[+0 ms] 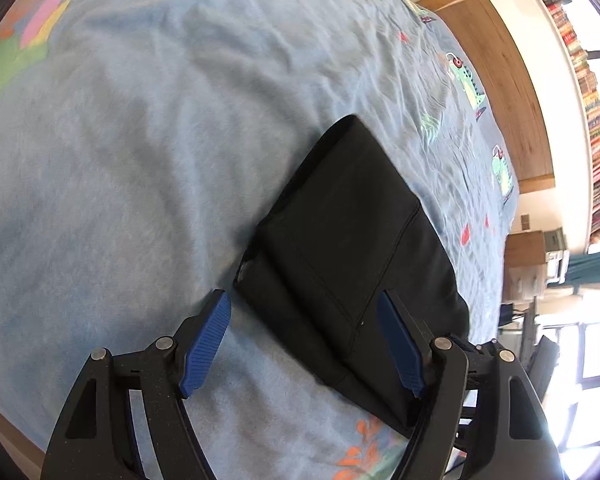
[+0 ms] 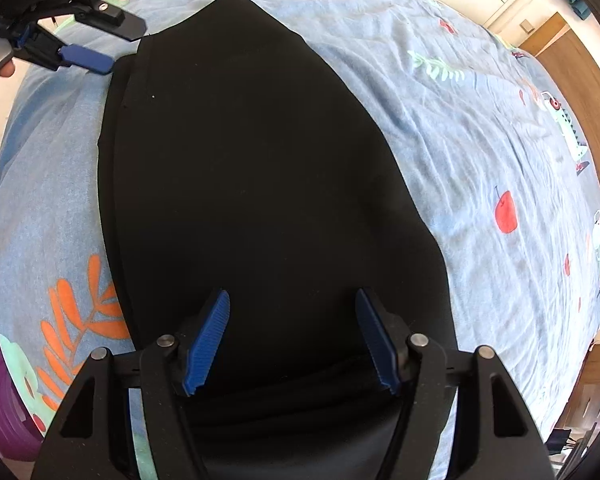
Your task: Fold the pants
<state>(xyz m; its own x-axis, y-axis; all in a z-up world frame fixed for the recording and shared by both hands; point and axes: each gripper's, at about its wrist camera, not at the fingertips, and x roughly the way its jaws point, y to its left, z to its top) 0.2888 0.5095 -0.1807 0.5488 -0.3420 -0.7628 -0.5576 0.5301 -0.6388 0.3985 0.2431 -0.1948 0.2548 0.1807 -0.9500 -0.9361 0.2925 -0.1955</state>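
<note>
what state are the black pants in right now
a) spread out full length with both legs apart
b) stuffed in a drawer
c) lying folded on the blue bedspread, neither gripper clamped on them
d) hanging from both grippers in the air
c: the black pants lie as a compact folded stack on the blue bedspread, while the left gripper and right gripper both hang open above the fabric.

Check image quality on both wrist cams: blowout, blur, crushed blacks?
Left wrist: windows blown out at right, bedspread soft, strong fisheye curvature. Right wrist: pants nearly pure black, folds barely readable; bedspread wrinkles crisp, blue fingers sharp.
</note>
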